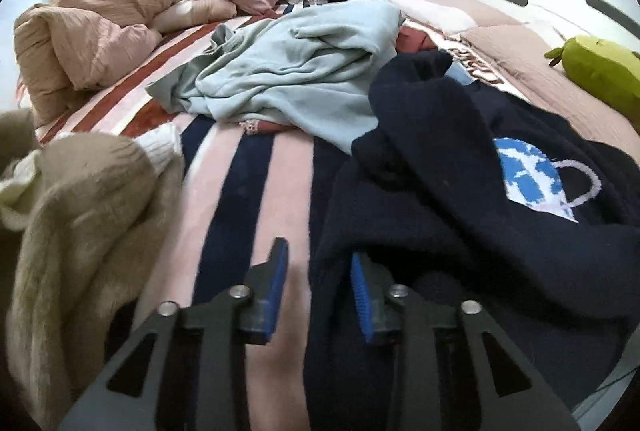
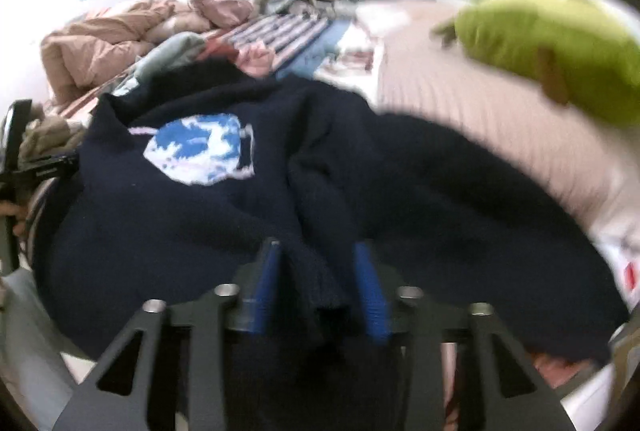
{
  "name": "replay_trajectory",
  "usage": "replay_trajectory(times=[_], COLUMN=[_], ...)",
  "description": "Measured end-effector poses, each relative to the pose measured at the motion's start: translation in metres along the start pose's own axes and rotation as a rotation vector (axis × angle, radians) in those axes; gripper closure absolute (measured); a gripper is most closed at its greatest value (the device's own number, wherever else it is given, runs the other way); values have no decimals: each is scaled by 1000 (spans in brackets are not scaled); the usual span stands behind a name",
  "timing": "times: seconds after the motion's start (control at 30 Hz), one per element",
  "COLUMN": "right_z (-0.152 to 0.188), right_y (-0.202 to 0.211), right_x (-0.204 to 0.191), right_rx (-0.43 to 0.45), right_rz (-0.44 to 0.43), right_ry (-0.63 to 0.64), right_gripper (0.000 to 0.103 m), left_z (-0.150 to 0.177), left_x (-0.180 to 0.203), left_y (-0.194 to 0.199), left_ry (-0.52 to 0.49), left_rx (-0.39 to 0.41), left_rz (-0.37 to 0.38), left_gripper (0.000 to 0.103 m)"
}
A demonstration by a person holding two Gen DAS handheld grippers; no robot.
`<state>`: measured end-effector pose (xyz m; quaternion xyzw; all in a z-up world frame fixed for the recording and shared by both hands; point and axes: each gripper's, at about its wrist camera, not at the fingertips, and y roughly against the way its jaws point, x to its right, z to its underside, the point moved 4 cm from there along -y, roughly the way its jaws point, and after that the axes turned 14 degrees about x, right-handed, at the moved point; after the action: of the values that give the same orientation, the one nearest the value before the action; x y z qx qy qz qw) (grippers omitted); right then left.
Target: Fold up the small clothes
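A navy knit sweater (image 1: pixel 460 239) with a blue and white emblem lies crumpled on the striped bedspread (image 1: pixel 256 183). My left gripper (image 1: pixel 318 251) is low at the sweater's left edge. Its jaws stand apart, with the hem and a pink stripe of the bedspread between them, and the pads do not press on anything. In the right wrist view the same sweater (image 2: pixel 180 231) fills the middle. My right gripper (image 2: pixel 317 245) is open over it. A raised fold of the navy knit sits loosely between its blue pads (image 2: pixel 370 291).
A light blue garment (image 1: pixel 288 79) lies heaped behind the sweater, and a beige fuzzy garment (image 1: pixel 88 211) lies at the left. A green plush toy (image 2: pixel 560 47) rests on the pink quilt at the right. Bunched tan bedding (image 1: pixel 80 43) is at the far left.
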<state>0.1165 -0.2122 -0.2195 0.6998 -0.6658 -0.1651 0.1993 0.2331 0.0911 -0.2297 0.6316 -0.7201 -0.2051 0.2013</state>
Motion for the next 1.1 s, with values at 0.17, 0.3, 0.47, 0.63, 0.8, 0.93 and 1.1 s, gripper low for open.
replay_trajectory(times=[0.17,0.3,0.47,0.63,0.8,0.93,1.1], right_z=[-11,19,41,-3,-36,-36,-38], right_y=[26,5,-23,-25,-50,-95,-97], right_x=[-53,-102,-107,-60,-10,27,40], right_rx=[54,-56,-90,-49,-63,-198,-211], right_rz=[-293,-358,-213,-252,-231,-236,-250], right_ry=[97,298,488,211,27,-125,-167], right_gripper=[45,32,62,98,98,92,77], left_z=[-6,-5,1,3,1,1,3], left_x=[6,11,12,11,10,9,0], left_y=[17,20,17,13,6,0,-6], left_ry=[14,13,20,40,42,25,43], left_rx=[39,43,23,13,9,2,-10], left_rz=[59,83,88,94,91,70,45], left_gripper=[61,55,55,55,56,56,56])
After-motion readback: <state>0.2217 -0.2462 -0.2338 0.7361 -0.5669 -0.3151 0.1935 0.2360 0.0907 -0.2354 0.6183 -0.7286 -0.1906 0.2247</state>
